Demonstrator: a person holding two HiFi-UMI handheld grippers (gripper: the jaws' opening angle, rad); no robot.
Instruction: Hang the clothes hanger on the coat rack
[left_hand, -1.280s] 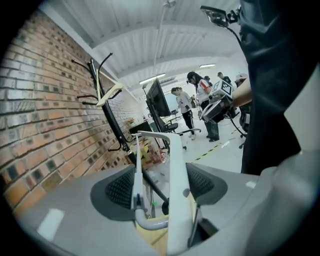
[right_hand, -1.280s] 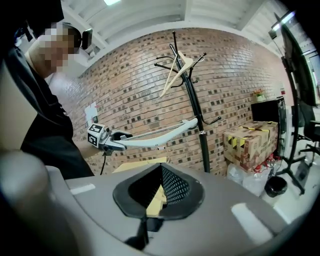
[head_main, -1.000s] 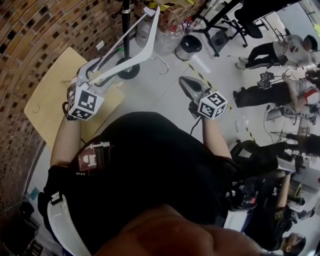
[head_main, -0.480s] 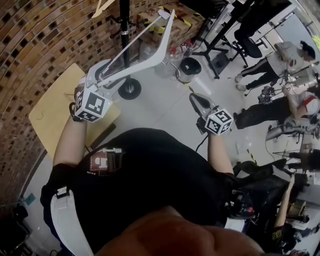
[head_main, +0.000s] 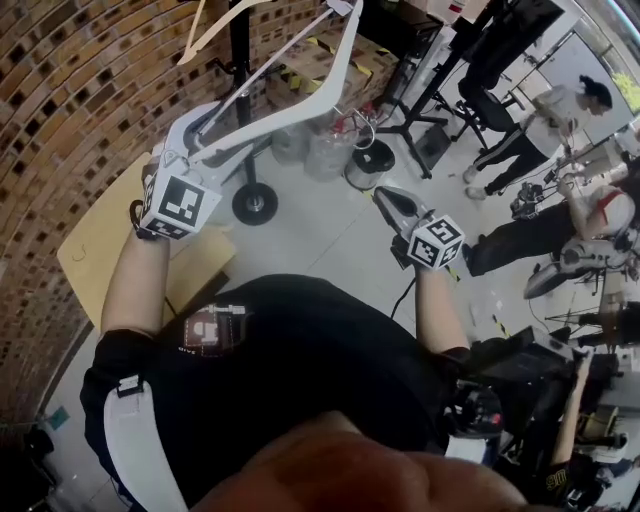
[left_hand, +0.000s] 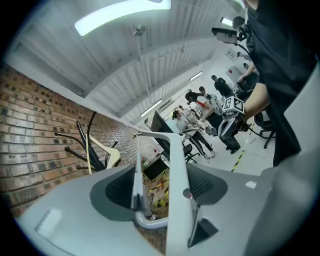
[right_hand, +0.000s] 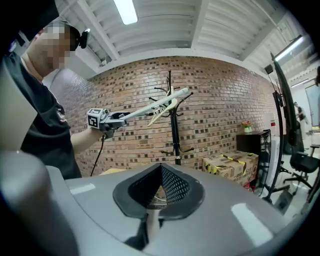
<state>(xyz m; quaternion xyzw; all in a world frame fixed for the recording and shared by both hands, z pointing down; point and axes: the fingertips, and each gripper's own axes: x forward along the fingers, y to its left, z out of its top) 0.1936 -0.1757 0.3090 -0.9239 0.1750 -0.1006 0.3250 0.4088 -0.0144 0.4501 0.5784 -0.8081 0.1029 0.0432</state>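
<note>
My left gripper (head_main: 203, 143) is shut on a white clothes hanger (head_main: 300, 85), raised high at the left of the head view. The hanger's thick arm and thin bar pass between the jaws (left_hand: 175, 165), and its metal hook (head_main: 362, 128) dangles at the far end. Just behind it stands the black coat rack (head_main: 238, 70), with a cream hanger (head_main: 222, 17) on one of its pegs. The right gripper view shows the white hanger (right_hand: 155, 106) reaching up to the coat rack's top (right_hand: 171, 95). Lower and to the right, my right gripper (head_main: 388, 197) is shut and holds nothing.
The rack's round base (head_main: 253, 203) sits on the floor beside a tan board (head_main: 95, 245) along the brick wall. Clear bins (head_main: 320, 150) and a black bucket (head_main: 372, 160) stand beyond it. Taped cardboard boxes (right_hand: 231, 165) lie right of the rack. Several people are at the far right.
My left gripper has lifted the white hanger upward and nearer the top of the coat rack. The right gripper has risen a little and stayed shut.
</note>
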